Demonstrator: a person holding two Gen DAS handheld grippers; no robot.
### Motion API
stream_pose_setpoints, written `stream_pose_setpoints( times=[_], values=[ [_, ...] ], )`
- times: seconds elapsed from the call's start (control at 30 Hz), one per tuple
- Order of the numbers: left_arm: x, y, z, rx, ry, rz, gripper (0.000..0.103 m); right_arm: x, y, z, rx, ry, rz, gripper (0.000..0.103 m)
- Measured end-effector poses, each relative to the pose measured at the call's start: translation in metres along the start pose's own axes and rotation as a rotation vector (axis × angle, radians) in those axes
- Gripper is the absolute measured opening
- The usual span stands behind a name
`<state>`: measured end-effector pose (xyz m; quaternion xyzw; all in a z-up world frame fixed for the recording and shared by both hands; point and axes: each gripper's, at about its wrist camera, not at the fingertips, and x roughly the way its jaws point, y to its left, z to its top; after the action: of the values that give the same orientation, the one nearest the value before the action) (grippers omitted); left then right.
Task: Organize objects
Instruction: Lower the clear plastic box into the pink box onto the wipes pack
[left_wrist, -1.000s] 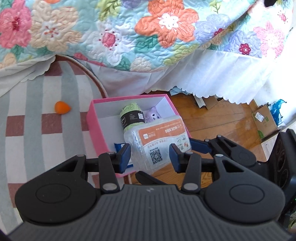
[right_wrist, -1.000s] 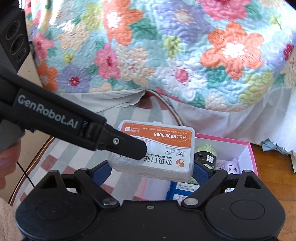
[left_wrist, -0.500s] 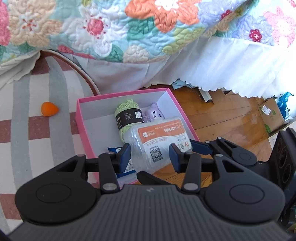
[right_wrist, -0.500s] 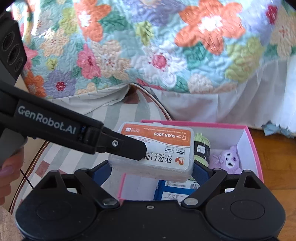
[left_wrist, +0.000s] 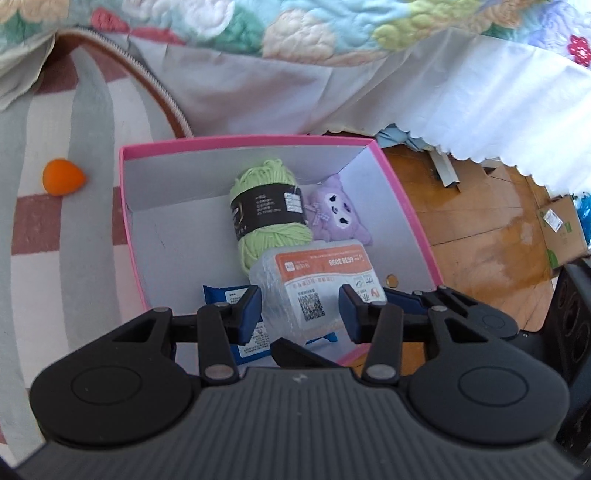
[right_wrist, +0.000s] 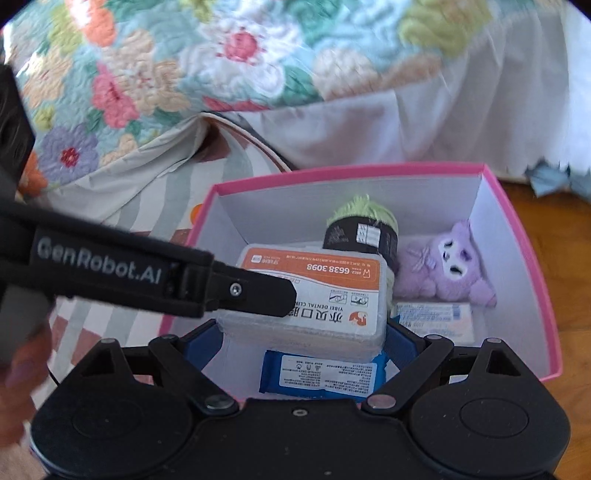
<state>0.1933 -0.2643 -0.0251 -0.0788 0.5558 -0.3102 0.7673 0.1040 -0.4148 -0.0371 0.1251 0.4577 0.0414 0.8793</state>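
Observation:
A clear plastic case with an orange dental-clinic label (left_wrist: 317, 284) (right_wrist: 310, 295) is held over the open pink box (left_wrist: 406, 206) (right_wrist: 517, 236). My right gripper (right_wrist: 303, 339) is shut on its two ends. My left gripper (left_wrist: 299, 310) also brackets the case; one left finger (right_wrist: 255, 291) lies across its label, and a gap shows on one side. Inside the box lie a green yarn skein (left_wrist: 266, 210), a purple plush toy (left_wrist: 340, 214) (right_wrist: 447, 266) and a blue packet (right_wrist: 321, 373).
The box sits half on a striped rug (left_wrist: 66, 206), half on wooden floor (left_wrist: 480, 229), close to a bed with a floral quilt and white skirt (left_wrist: 424, 85). An orange teardrop-shaped thing (left_wrist: 62, 177) lies on the rug. A cardboard box (left_wrist: 561, 225) lies at right.
Both grippers have carried the case forward and down, from beside the box's near rim to above its inside. The box contents now show larger and closer.

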Motion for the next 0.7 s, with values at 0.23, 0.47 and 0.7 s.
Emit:
stream_pose_setpoints(
  times=[0.23,0.47,0.7],
  values=[
    [0.024,0.006,0.0,-0.032,0.038,-0.008,0.044,0.016,-0.009,-0.006,0.009,0.033,-0.009,0.094],
    [0.054,0.018,0.0,-0.108,0.082,-0.033,0.043,0.035,-0.021,-0.008,0.015,0.096,-0.045,0.094],
    [0.074,0.018,-0.003,-0.123,0.096,-0.04,0.042,0.05,-0.024,-0.008,-0.07,0.162,-0.105,0.094]
  ],
)
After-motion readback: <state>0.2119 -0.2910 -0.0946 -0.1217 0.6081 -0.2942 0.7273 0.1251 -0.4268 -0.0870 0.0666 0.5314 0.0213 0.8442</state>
